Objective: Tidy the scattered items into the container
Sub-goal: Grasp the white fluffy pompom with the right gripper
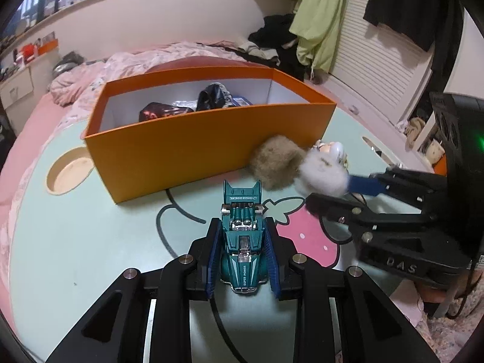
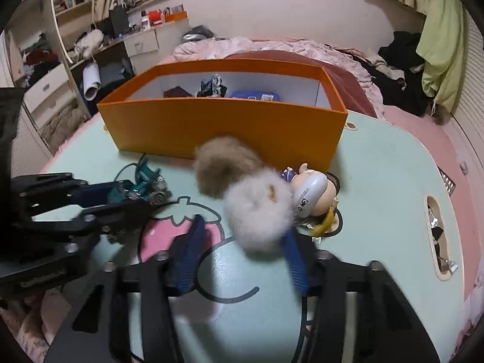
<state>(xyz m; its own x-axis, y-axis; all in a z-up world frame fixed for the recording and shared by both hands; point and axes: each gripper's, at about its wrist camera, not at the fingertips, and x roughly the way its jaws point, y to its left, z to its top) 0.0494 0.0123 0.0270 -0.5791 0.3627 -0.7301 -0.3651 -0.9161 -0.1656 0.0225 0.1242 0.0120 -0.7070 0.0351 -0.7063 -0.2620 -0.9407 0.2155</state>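
My left gripper point(image 1: 242, 227) is shut on a teal toy car point(image 1: 242, 242), with both blue pads against the car's sides just above the mint-green table point(image 1: 75, 242). In the right wrist view the same car point(image 2: 145, 178) shows at the left. A fluffy toy, made of a white pompom point(image 2: 257, 211) and a brown pompom point(image 2: 220, 163), lies in front of the orange box point(image 2: 230, 127) beside a small helmeted figurine point(image 2: 311, 193). My right gripper point(image 2: 242, 227) is blurred. Its right finger touches the white pompom, while its left finger point(image 2: 193, 242) stands apart from it.
The orange box point(image 1: 196, 151) holds dark wrappers and a blue item. The table has a round cutout point(image 1: 68, 171) at the left and a slot point(image 2: 438, 236) at the right. A bed with pink bedding lies behind, and shelves and drawers stand at the left.
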